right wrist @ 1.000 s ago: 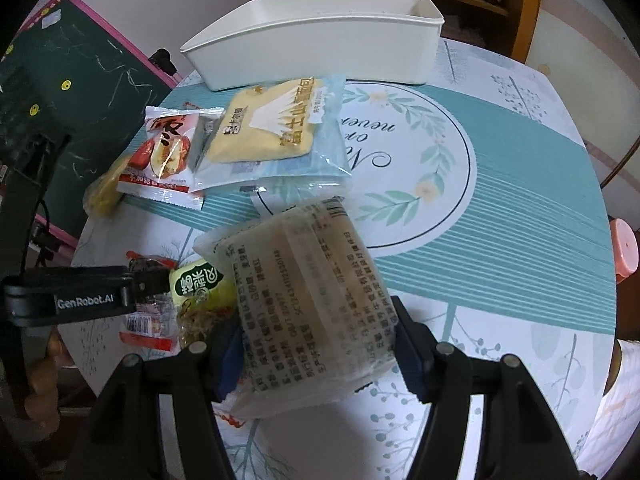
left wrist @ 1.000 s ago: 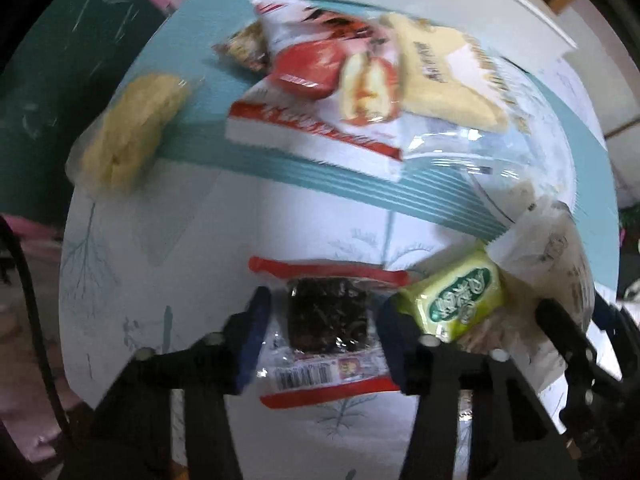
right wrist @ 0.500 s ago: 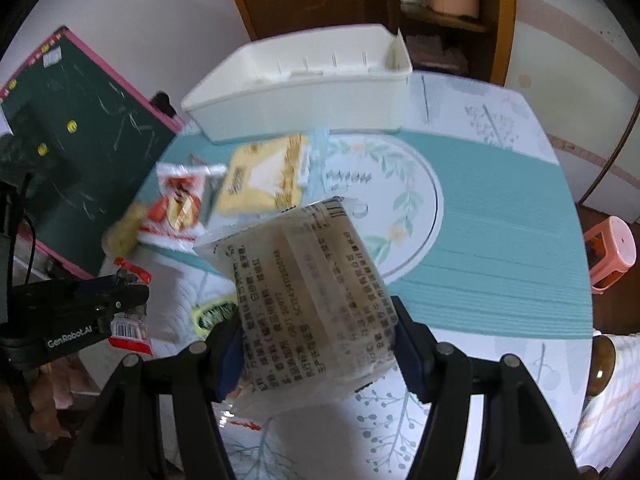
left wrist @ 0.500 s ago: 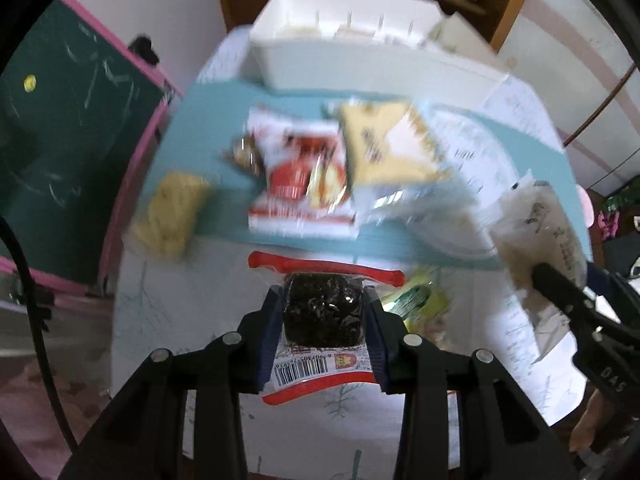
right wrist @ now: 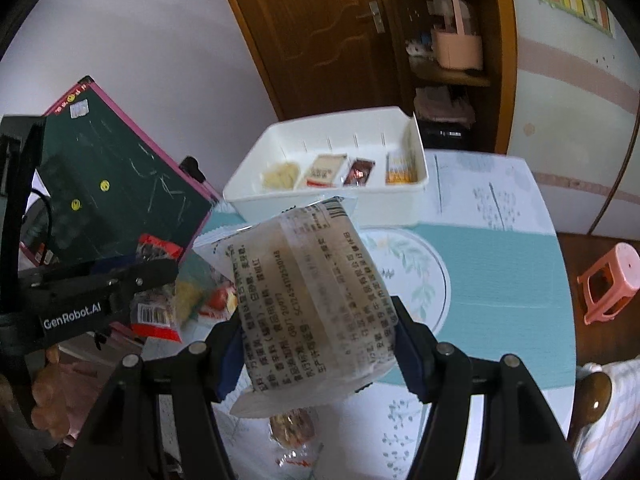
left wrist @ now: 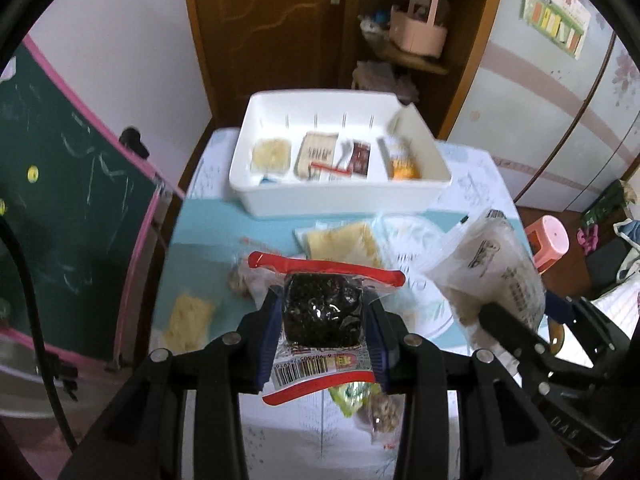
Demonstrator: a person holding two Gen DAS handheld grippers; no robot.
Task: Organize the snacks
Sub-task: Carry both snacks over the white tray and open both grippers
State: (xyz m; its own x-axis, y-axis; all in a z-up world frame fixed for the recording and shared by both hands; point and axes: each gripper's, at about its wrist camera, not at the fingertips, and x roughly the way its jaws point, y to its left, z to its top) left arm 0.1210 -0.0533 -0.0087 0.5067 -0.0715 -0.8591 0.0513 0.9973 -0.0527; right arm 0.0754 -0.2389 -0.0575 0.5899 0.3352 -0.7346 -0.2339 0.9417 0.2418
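The left gripper (left wrist: pixel 323 344) is clamped on a clear, red-edged packet of dark dried snack (left wrist: pixel 322 312), its blue pads (left wrist: pixel 267 344) pressing both sides of the dark block while the barcode end hangs toward the camera. The right gripper (right wrist: pixel 318 350) is closed around a frosted, pale bread packet (right wrist: pixel 308 300) printed with dark text, which stands tilted between the pads and fills most of the middle of the right wrist view. In the left wrist view that same bread packet (left wrist: pixel 496 272) appears at about three o'clock, held up above the table. The white storage bin (left wrist: pixel 340 196) sits at twelve o'clock on the far end of the table (left wrist: pixel 472 208), and its compartments already hold a pale yellow snack (left wrist: pixel 271 154), a tan packet (left wrist: pixel 316 154), a dark red packet (left wrist: pixel 360 158) and an orange packet (left wrist: pixel 402 162) side by side. On the teal and white tablecloth between bin and grippers lies a yellow flat packet (left wrist: pixel 344 244); at nine o'clock lies a pale yellow crisp-like snack (left wrist: pixel 188 320); a green packet (left wrist: pixel 352 396) and a small bag of nuts (left wrist: pixel 384 416) lie just under the left gripper at six o'clock. A green chalkboard with a pink frame (left wrist: pixel 72 200) stands at the table's left, and a pink stool (right wrist: pixel 608 284) stands on the floor at three o'clock in the right wrist view.
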